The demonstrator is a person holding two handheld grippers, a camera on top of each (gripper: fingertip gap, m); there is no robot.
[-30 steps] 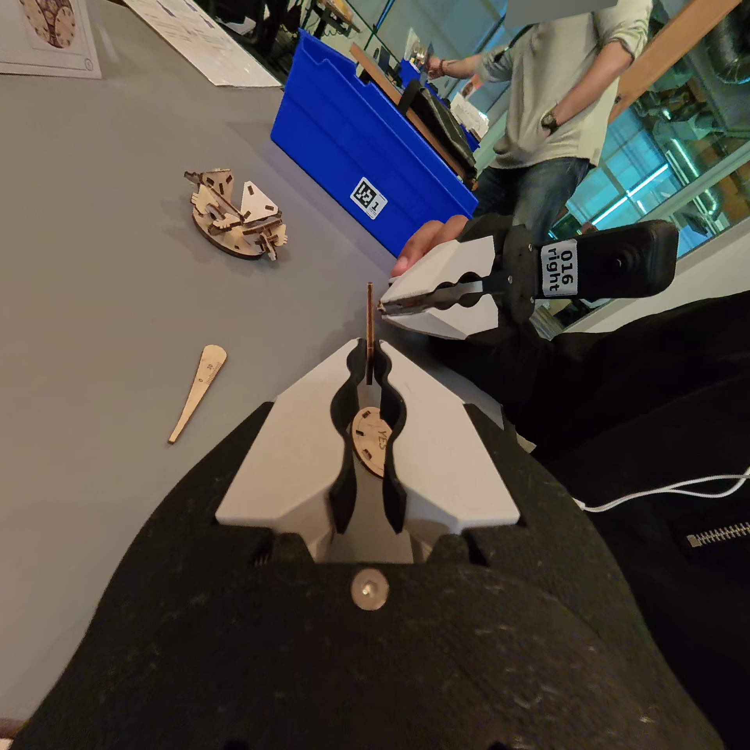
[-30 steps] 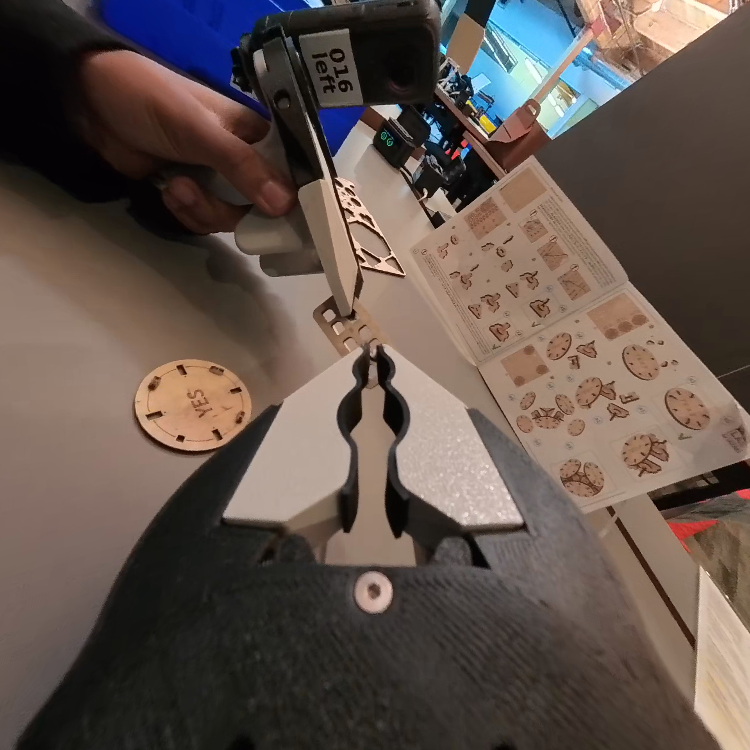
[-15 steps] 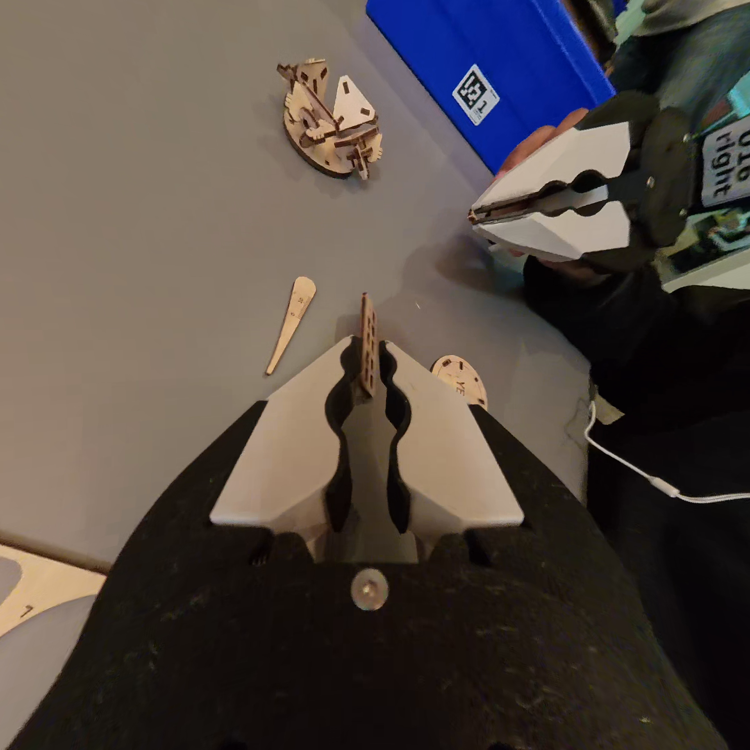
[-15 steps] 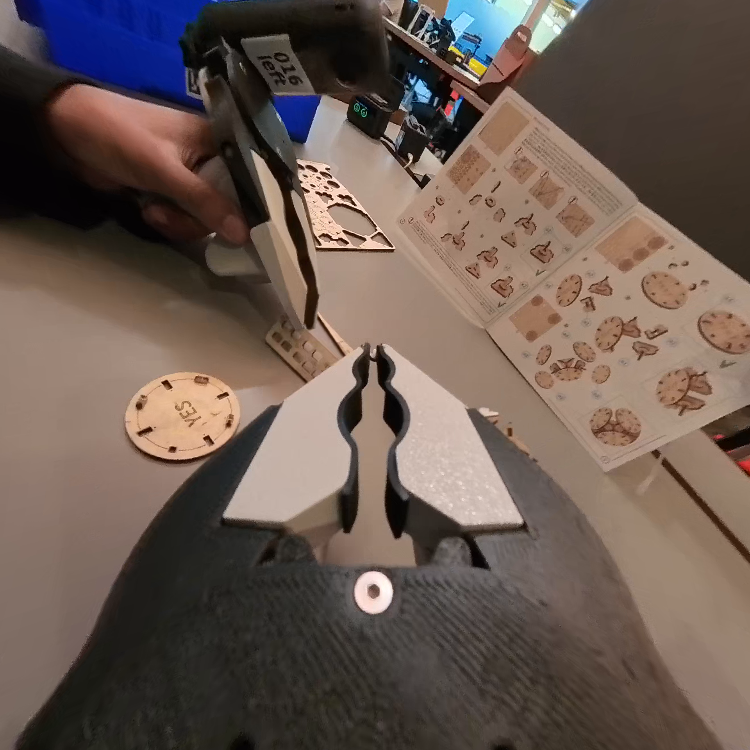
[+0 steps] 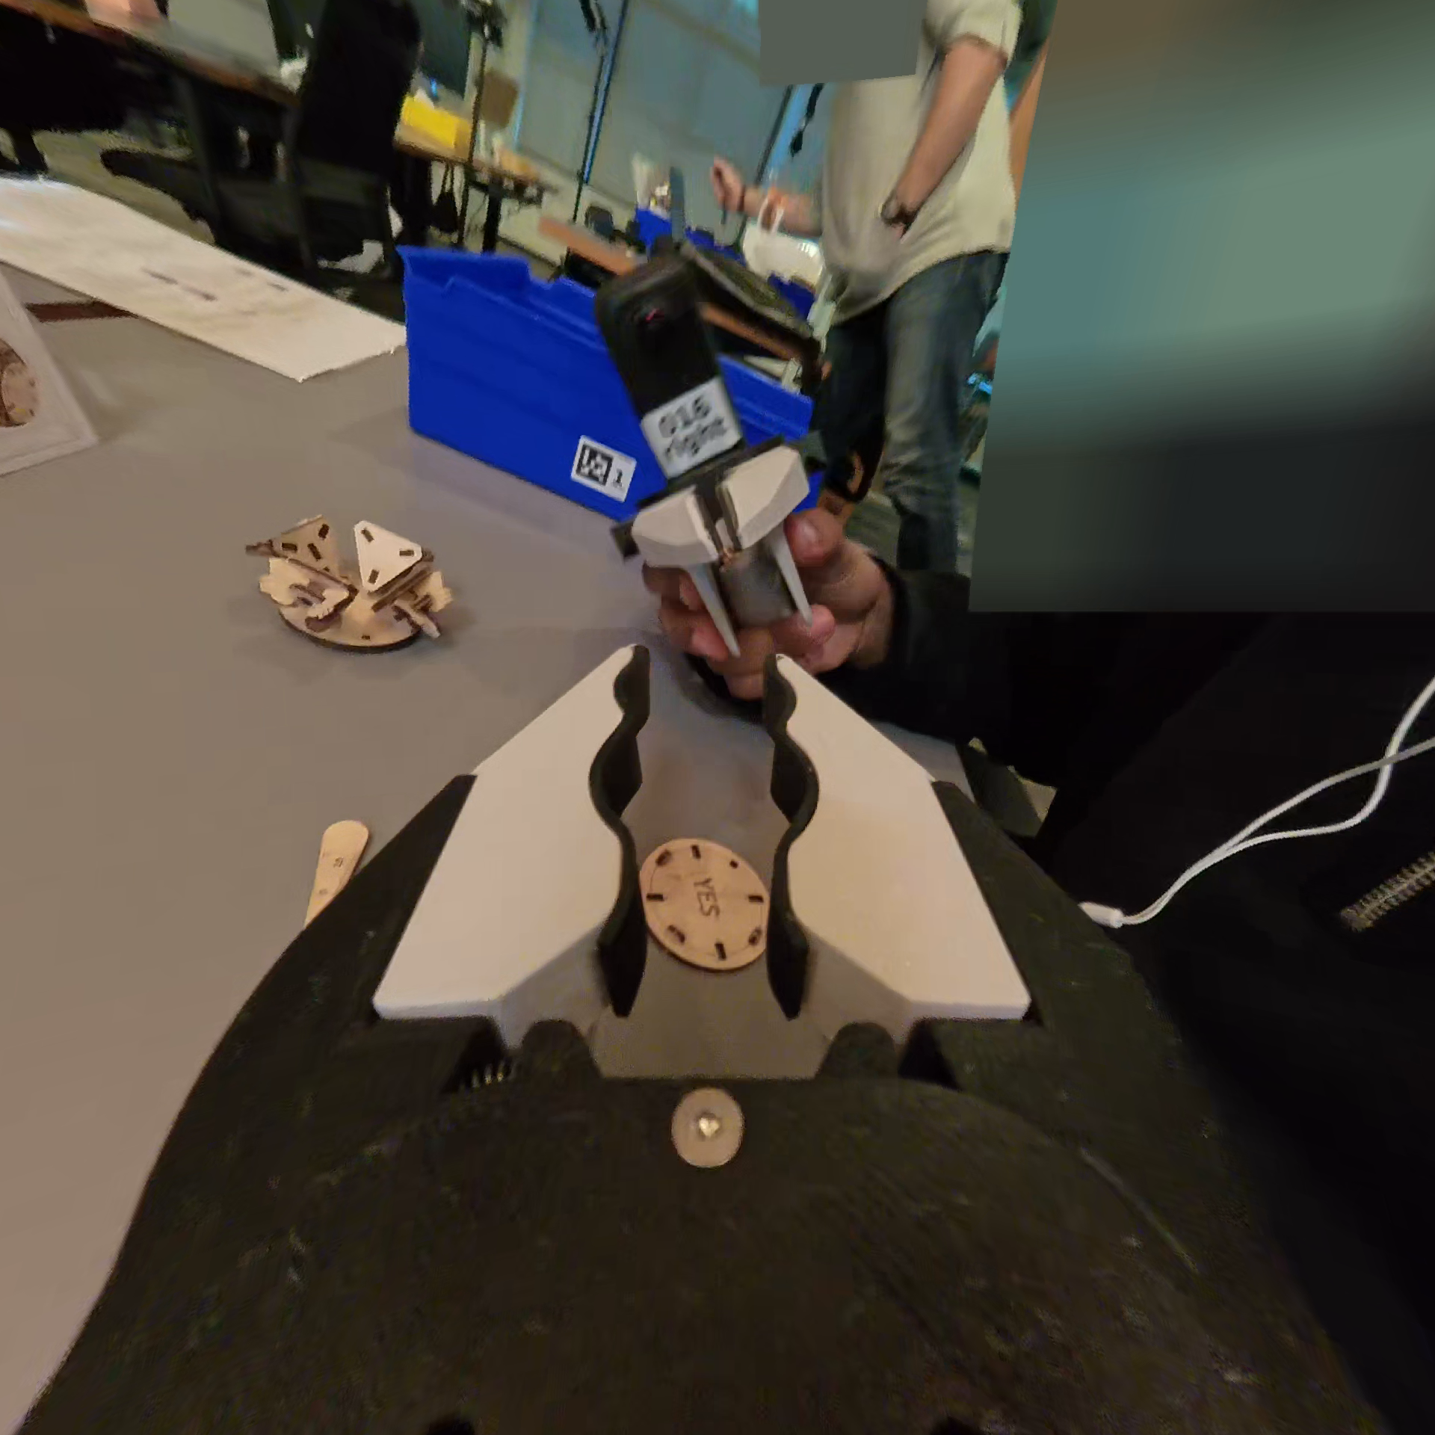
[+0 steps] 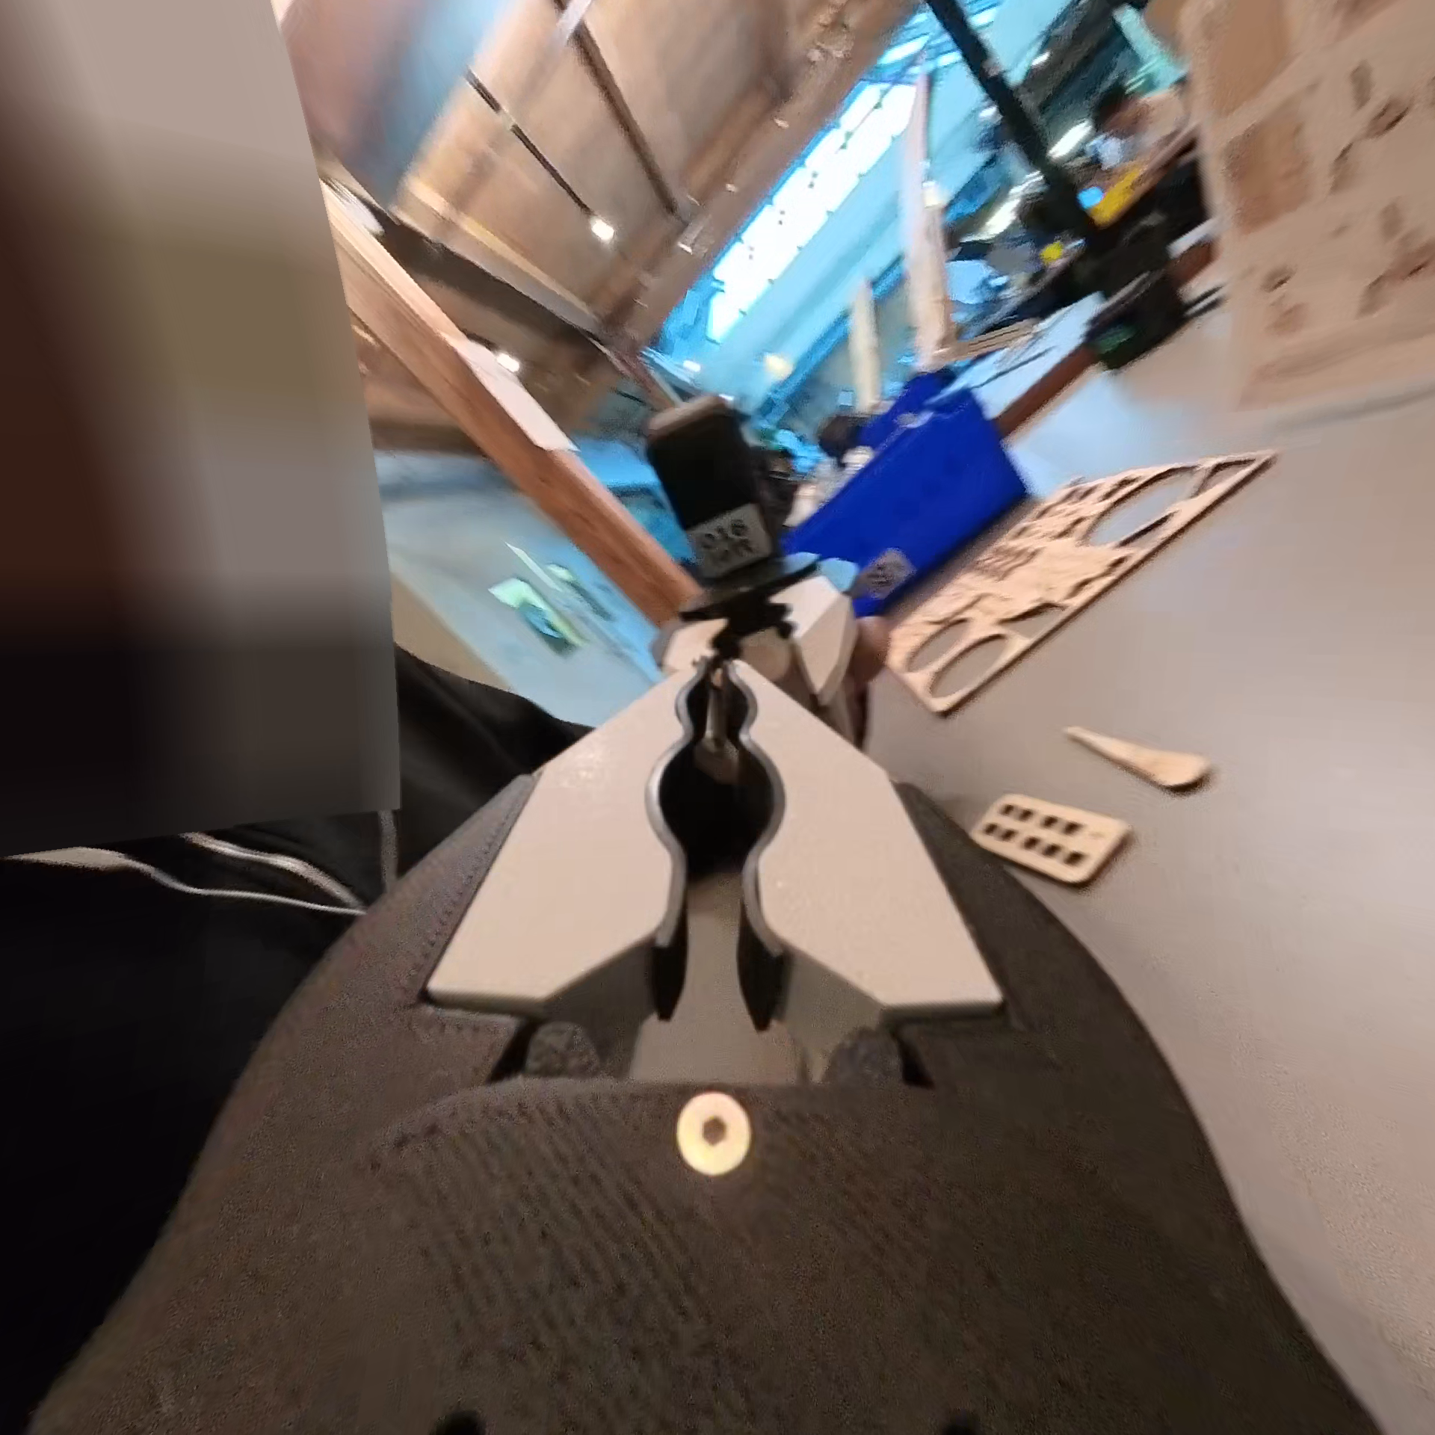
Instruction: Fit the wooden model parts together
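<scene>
We find the left gripper held above the grey tabletop with its fingers spread and nothing between the pads. A round wooden disc with slots along its rim lies flat on the tabletop, seen through the gap between the fingers. A tapered wooden stick lies just to the left of that gripper. A partly assembled wooden model stands farther towards the far edge, near a blue bin. The right gripper is raised off the tabletop with its fingertips pressed together; the right wrist view is blurred and we see nothing between the tips. In that view a slotted rectangular wooden plate lies flat near the tabletop's right side, and a cut-out wooden sheet lies beyond it
</scene>
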